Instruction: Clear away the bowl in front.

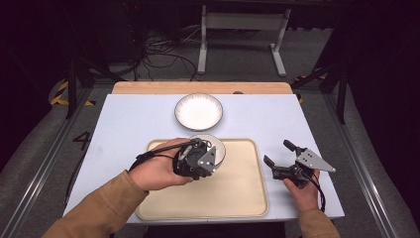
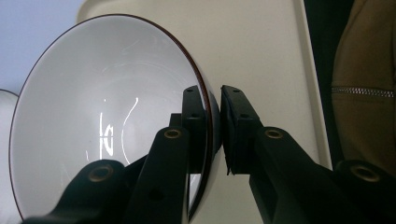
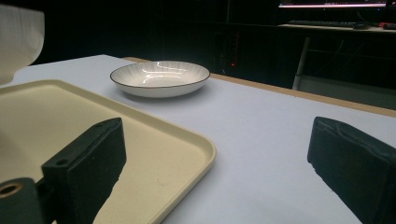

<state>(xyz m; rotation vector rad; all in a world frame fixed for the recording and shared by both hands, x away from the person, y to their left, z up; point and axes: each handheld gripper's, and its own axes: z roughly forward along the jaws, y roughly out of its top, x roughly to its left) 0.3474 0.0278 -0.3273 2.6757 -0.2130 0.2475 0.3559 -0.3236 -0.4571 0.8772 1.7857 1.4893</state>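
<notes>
Left gripper (image 2: 213, 133) fingers are pinching the bowl (image 2: 107, 116) rim over the tray (image 1: 237, 188); right gripper (image 1: 280, 158) fingers are idling wide, empty. A thin rim grip risks the bowl slipping.

A lab or test workspace, dimly lit: a white-topped table (image 1: 124, 124) stands on a grey floor amid loose black cables (image 1: 158, 54), a white metal desk frame (image 1: 242, 34) behind it, yellow-black hazard tape (image 1: 62, 94) on the floor and a lit monitor edge (image 3: 334, 4) in the dark background
</notes>
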